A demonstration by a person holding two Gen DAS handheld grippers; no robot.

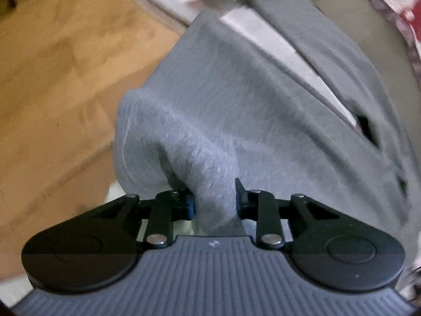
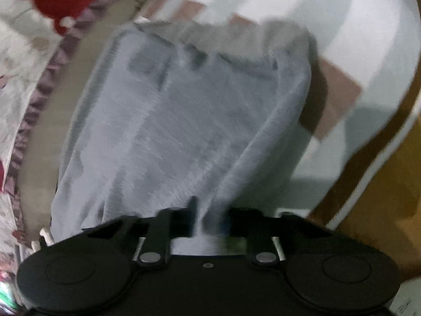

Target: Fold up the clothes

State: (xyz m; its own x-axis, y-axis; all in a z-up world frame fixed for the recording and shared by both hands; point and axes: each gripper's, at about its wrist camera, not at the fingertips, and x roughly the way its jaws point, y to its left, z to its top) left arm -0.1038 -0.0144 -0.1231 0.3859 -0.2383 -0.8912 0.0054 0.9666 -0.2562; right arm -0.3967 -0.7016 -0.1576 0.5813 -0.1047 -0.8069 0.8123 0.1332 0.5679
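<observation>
Jaws of both grippers [image 1: 215,202] [image 2: 210,220] clamp the grey garment [image 1: 236,110] [image 2: 184,121].

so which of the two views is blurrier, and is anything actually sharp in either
The right wrist view is blurrier: the grey garment, the patterned bedding and even the right gripper smear with motion. In the left wrist view the left gripper is crisp, the grey garment's nap near it reads fairly well, and the wooden floor and far edges go soft and curved by the fisheye.
</observation>
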